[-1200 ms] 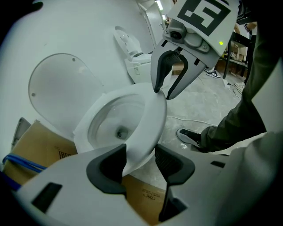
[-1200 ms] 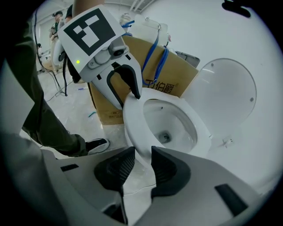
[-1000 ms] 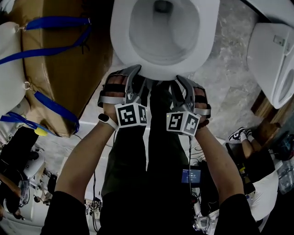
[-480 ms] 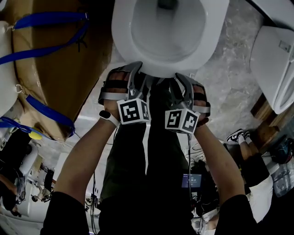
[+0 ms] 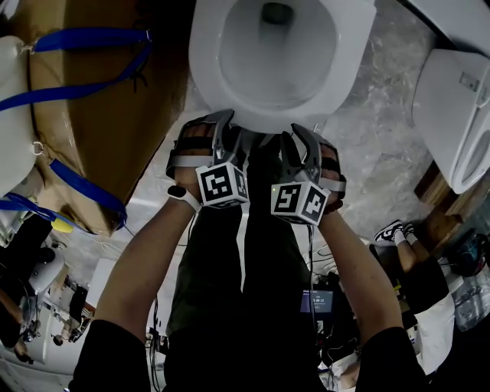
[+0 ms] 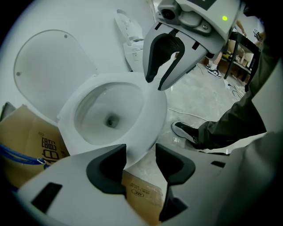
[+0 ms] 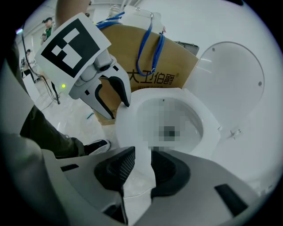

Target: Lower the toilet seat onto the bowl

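Black Chinese print (image 7: 152,78) runs along the side of the cardboard box (image 7: 126,48), just behind the left gripper (image 7: 119,109) as the right gripper view shows it; it looks like 大二伯爵, the first two signs unsure; left of that gripper's jaws, in its own view, the box bears large characters (image 6: 47,148), cut off and unreadable; between those jaws, a small oval logo (image 6: 138,193) on brown cardboard, too small to read.

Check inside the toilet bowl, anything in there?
Only the dark drain opening at the bottom of the toilet bowl; no loose object shows. The seat, pinched at its front by the right gripper, covers the wall under the rim.
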{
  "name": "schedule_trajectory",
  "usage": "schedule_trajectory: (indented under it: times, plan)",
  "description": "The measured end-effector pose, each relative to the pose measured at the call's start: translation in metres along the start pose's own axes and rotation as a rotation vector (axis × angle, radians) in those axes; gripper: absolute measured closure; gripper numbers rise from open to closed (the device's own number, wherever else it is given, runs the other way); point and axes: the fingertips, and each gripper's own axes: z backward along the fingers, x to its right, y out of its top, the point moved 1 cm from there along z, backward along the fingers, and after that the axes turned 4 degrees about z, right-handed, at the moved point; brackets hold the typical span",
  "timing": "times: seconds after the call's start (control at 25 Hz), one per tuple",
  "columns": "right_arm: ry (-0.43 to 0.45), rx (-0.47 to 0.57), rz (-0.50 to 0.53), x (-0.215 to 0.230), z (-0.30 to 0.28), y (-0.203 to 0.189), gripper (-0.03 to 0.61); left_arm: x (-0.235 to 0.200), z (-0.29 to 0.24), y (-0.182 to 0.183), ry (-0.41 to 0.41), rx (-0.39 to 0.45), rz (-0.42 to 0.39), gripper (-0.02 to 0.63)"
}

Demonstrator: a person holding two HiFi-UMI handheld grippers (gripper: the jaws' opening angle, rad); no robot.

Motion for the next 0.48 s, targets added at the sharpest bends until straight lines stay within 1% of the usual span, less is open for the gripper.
schedule_trajectory:
  times: [0.12, 0.2, 0.32, 0.4, 0.48]
  plan:
    - [-0.015, -0.022, -0.035, 0.012, 0.013, -0.005, 0.456, -0.003, 0.012, 0.002, -0.014, 0.006, 0.047, 0.397]
    - [-0.025, -0.027, -0.063, 0.022, 0.027, -0.003, 0.459, -0.007, 0.030, 0.006, -0.025, 0.022, 0.097, 0.398]
    - [-0.041, -0.011, -0.099, 0.040, 0.056, 0.012, 0.462, -0.021, 0.066, 0.023, -0.053, 0.083, 0.232, 0.402]
    - [-0.059, 0.011, -0.119, 0.057, 0.080, 0.029, 0.463, -0.033, 0.093, 0.039, -0.075, 0.133, 0.328, 0.407]
    - [-0.082, 0.047, -0.130, 0.072, 0.105, 0.050, 0.463, -0.045, 0.122, 0.054, -0.082, 0.174, 0.386, 0.410]
